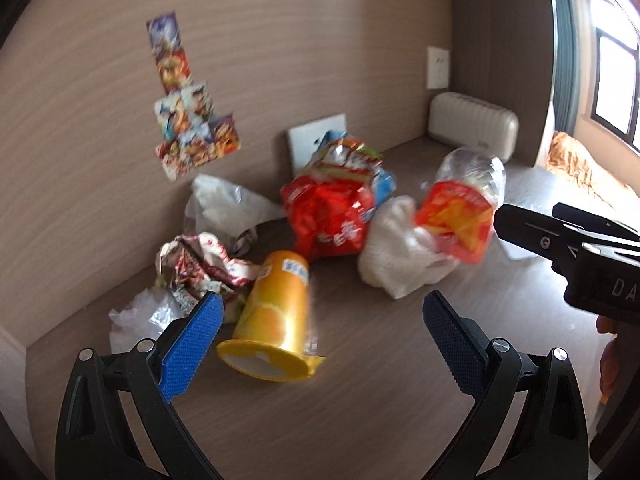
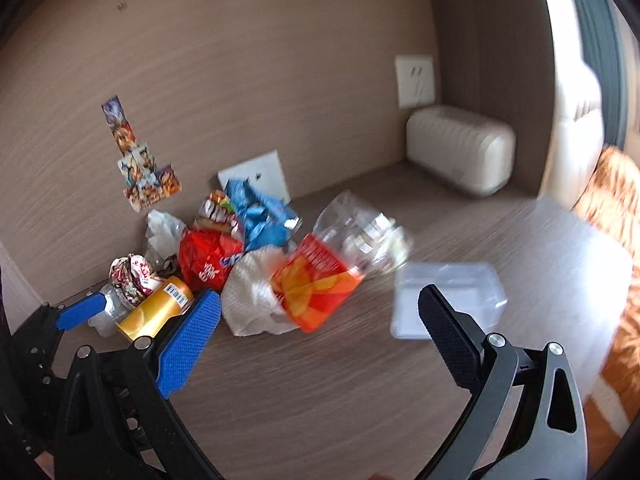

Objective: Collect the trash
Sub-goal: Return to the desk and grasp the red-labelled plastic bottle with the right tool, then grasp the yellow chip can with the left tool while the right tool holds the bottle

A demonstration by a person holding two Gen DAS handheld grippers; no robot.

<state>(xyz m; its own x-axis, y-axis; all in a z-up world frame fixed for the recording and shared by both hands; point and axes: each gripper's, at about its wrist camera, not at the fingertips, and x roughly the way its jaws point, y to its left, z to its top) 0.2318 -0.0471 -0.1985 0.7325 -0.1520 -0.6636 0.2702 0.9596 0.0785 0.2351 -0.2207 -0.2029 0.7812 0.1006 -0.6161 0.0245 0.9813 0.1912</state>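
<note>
A pile of trash lies on the wooden desk (image 1: pixel 360 380). A yellow cup (image 1: pixel 276 312) lies on its side with its mouth toward me; it also shows in the right wrist view (image 2: pixel 156 310). Behind it are a crumpled wrapper (image 1: pixel 200 268), a red snack bag (image 1: pixel 328 216), a white tissue (image 1: pixel 400 256) and a clear plastic bottle with an orange label (image 1: pixel 464 200). My left gripper (image 1: pixel 322 318) is open, just short of the cup. My right gripper (image 2: pixel 320 312) is open in front of the tissue (image 2: pixel 252 296) and bottle (image 2: pixel 328 268).
A clear plastic box (image 2: pixel 448 300) lies on the desk right of the pile. A beige case (image 1: pixel 472 124) stands in the back corner under a wall socket (image 1: pixel 438 68). Stickers (image 1: pixel 188 108) are on the wall. An orange blanket (image 1: pixel 592 168) lies past the desk's right edge.
</note>
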